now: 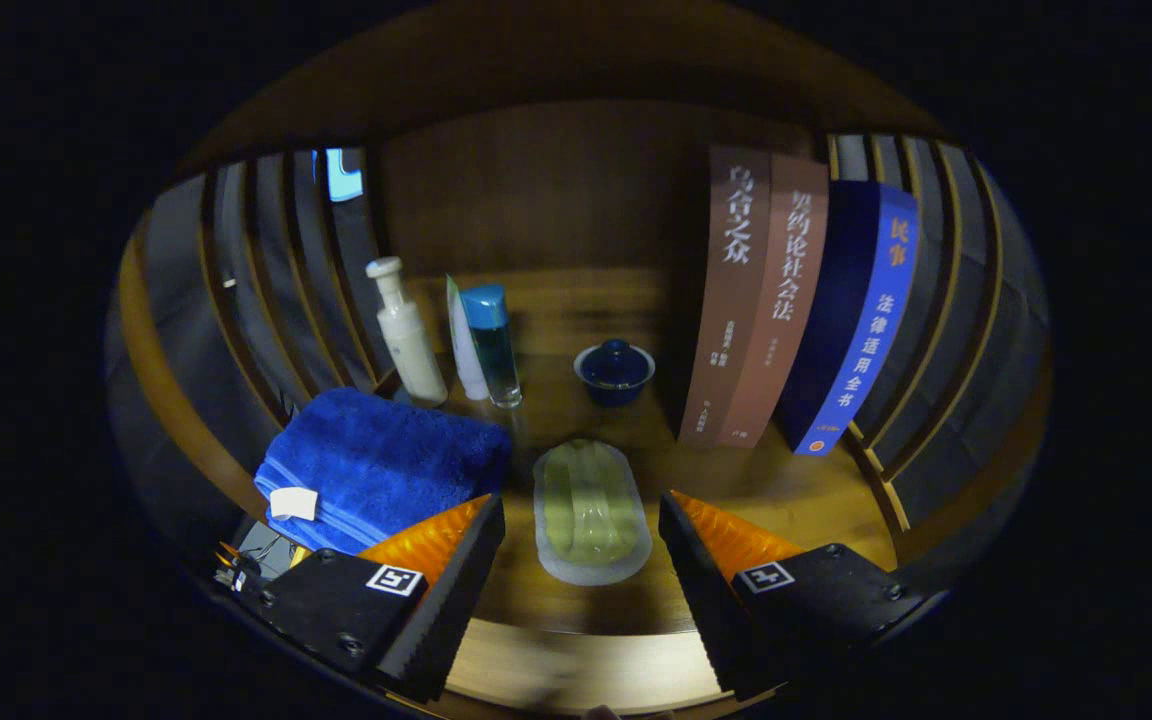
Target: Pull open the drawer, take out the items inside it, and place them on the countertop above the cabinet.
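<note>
Countertop (786,490) of brown wood, the table in this scene, carries every item in the gripper view. A pale green oval item on a whitish tray or wrapper (591,512) lies flat on it, in the open gap between the two fingers and touching neither; what it is exactly I cannot tell. The tool (581,520) has its fingers wide apart and grips nothing.

From the oval item, a folded blue towel (381,468) with a small white tag lies at about 9 o'clock, just beside the left finger. At about 11 o'clock, beyond the towel, stand three upright containers close together: a cream pump bottle (406,335), a white tube (463,350) and a clear bottle with a blue cap (491,345). The tube is partly hidden behind the clear bottle.

At 12 o'clock, beyond the oval item and apart from it, sits a small dark blue lidded cup (614,372). At about 2 o'clock three books stand upright, spines toward the camera and touching one another: two brown books (751,300) and one blue book (861,320).

Slatted wooden sides (266,280) rise at both flanks of the table, and a wooden back panel (546,190) stands behind the bottles and the cup. A lighter wooden edge (576,665) runs below the fingertips, nearest the camera.
</note>
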`<state>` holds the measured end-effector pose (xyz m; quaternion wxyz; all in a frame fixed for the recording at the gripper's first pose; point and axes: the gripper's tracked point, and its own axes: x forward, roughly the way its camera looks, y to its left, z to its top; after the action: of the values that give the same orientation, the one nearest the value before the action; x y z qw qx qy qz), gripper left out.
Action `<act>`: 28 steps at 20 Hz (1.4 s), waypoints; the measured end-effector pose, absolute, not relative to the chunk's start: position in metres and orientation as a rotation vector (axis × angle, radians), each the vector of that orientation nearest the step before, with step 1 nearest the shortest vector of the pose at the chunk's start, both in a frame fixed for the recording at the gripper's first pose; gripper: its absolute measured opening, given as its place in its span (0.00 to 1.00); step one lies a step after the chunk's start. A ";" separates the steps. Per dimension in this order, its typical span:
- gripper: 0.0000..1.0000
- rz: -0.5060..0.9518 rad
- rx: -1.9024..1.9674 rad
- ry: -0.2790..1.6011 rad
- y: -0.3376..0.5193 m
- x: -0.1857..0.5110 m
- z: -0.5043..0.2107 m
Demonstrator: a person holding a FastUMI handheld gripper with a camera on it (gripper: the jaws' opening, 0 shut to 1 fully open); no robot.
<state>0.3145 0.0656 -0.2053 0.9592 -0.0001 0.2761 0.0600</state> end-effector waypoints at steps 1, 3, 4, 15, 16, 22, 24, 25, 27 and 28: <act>0.98 0.119 -0.003 0.510 0.066 0.307 -0.198; 0.98 0.112 -0.014 0.423 0.063 0.289 -0.184; 0.98 0.106 -0.012 0.375 0.062 0.277 -0.175; 0.98 0.053 -0.015 0.034 0.061 0.130 -0.136; 0.98 0.054 -0.007 0.032 0.063 0.116 -0.141; 0.99 0.038 0.022 0.023 0.060 0.058 -0.197; 0.99 0.037 0.016 0.049 0.063 0.045 -0.223; 0.99 0.039 0.017 0.059 0.065 0.041 -0.234; 0.99 0.040 0.016 0.078 0.066 0.036 -0.258; 0.99 0.044 0.011 0.094 0.069 0.033 -0.272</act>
<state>0.0334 0.0689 -0.2717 0.9986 0.0055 0.0469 0.0218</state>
